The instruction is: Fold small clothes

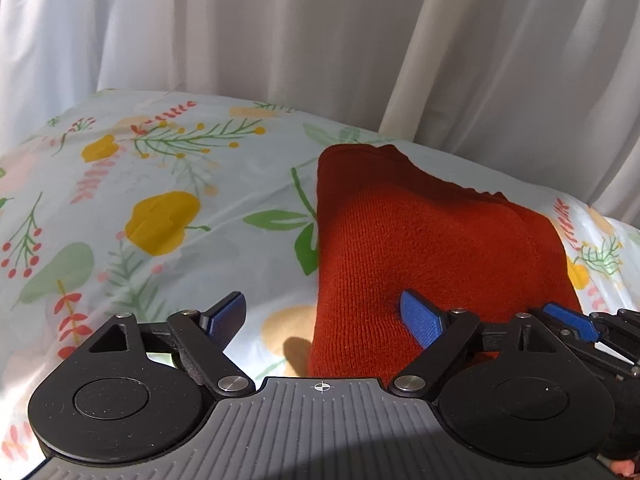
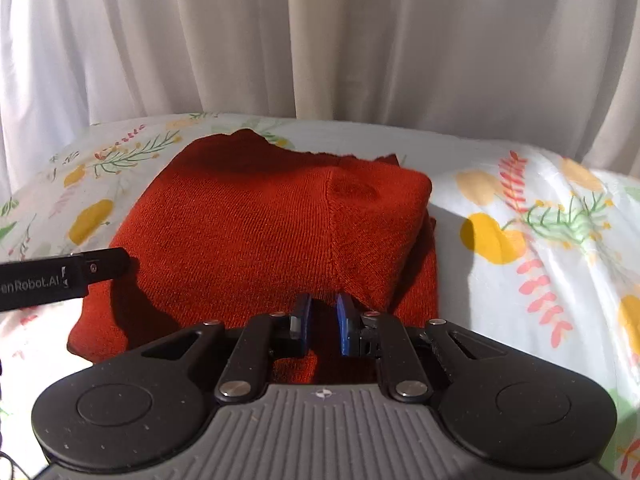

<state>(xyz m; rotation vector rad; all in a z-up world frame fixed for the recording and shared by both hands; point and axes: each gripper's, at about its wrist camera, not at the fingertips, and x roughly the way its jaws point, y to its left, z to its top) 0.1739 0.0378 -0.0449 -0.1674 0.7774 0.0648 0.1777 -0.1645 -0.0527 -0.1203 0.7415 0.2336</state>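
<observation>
**Red knit folded on floral sheet, right jaws pinching its near edge**

White pleated curtains [image 2: 320,40] hang across the back. Below them spreads a pale bed sheet printed with yellow fruit, green leaves and pink sprigs [image 1: 160,200]. On it lies the rust-red knitted garment [image 2: 260,232], folded into a thick rectangular stack with a vertical seam running down its upper layer.

The left gripper [image 1: 322,320] has its jaws wide apart: the right blue pad rests on the garment's near left part, the left one hangs over the sheet, with the cloth's left edge between them. In the right wrist view its black side bears white lettering, readable as "en Robot.AI".

The right gripper [image 2: 322,322] has its jaws drawn close together, clamped on the garment's near edge just below the seam.
</observation>
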